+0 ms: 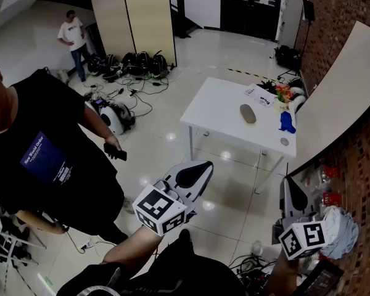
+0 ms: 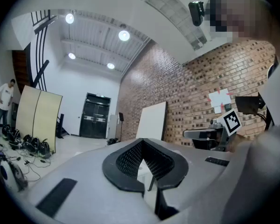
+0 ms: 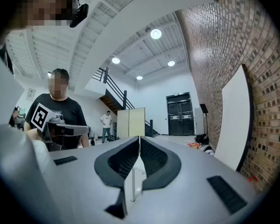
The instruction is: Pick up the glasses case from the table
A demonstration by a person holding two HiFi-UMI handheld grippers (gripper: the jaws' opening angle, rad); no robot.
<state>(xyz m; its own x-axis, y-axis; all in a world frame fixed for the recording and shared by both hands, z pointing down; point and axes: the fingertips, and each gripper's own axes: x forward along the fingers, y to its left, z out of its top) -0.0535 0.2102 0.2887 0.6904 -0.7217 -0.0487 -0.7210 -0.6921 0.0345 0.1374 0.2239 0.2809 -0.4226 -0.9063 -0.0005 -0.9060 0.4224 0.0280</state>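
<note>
The grey oval glasses case [image 1: 248, 113] lies on the white table [image 1: 222, 106] across the room, far from both grippers. Near it on the table are a blue object [image 1: 287, 122], flowers [image 1: 283, 94] and a paper [image 1: 259, 94]. My left gripper [image 1: 203, 166] [image 2: 142, 141] is held level over the floor, jaws together with nothing between them. My right gripper [image 1: 289, 182] [image 3: 139, 138] hangs at the lower right by the brick wall, also shut and holding nothing. Both gripper views show a bit of the table through the gap under the jaws.
A person in a black T-shirt [image 1: 43, 153] stands close at the left, phone in hand. Another person [image 1: 71, 34] stands far back by a folding screen [image 1: 135, 20], with cables and gear [image 1: 126, 63] on the floor. A white board [image 1: 339, 97] leans on the brick wall.
</note>
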